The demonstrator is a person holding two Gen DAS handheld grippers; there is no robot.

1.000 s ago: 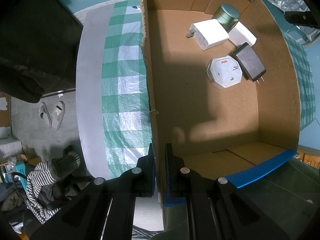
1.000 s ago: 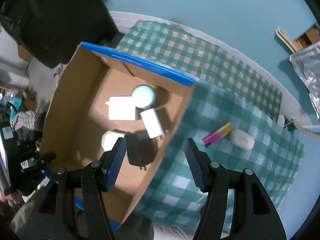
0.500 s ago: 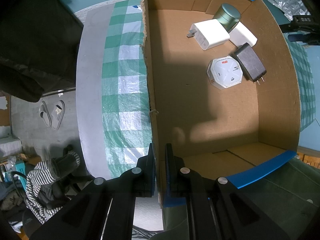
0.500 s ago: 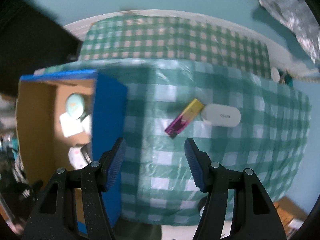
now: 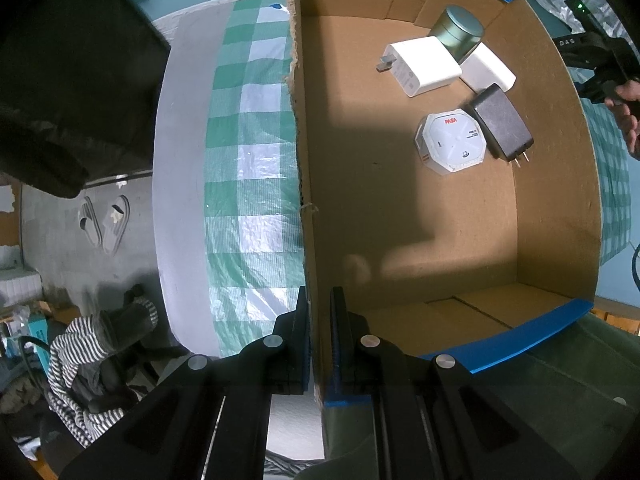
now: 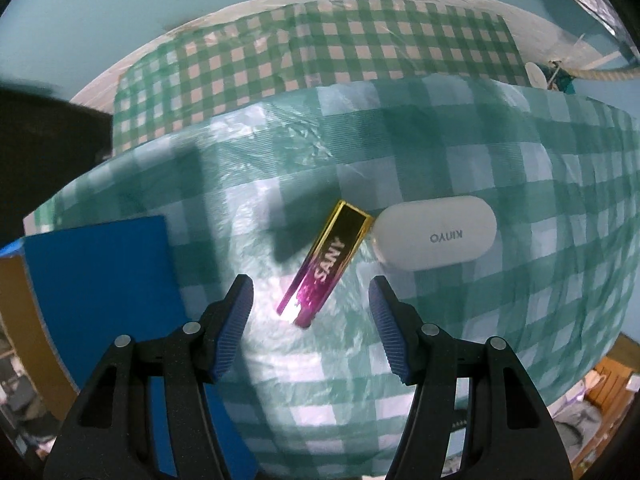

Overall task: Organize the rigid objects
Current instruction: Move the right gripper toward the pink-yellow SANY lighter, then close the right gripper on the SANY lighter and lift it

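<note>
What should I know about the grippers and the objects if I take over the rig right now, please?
Left gripper: shut on the cardboard box wall, steadying it.
Right gripper: open, pointing down over the gold-and-pink bar; nothing held.
Done: in the box lie a white charger, a small white adapter, a black adapter, a round tin and a white hexagonal device.
Left: the bar and the white oval case touching its end, both on the checked cloth. The bar looks like the next pick.

I read "SANY" on the pink-gold bar (image 6: 326, 266), "KINYO" — upside down — on the white oval case (image 6: 436, 238), "PASA" in red on the white hexagonal adapter (image 5: 452, 142) — and "DAS" on my right tool (image 5: 592, 54).
</note>
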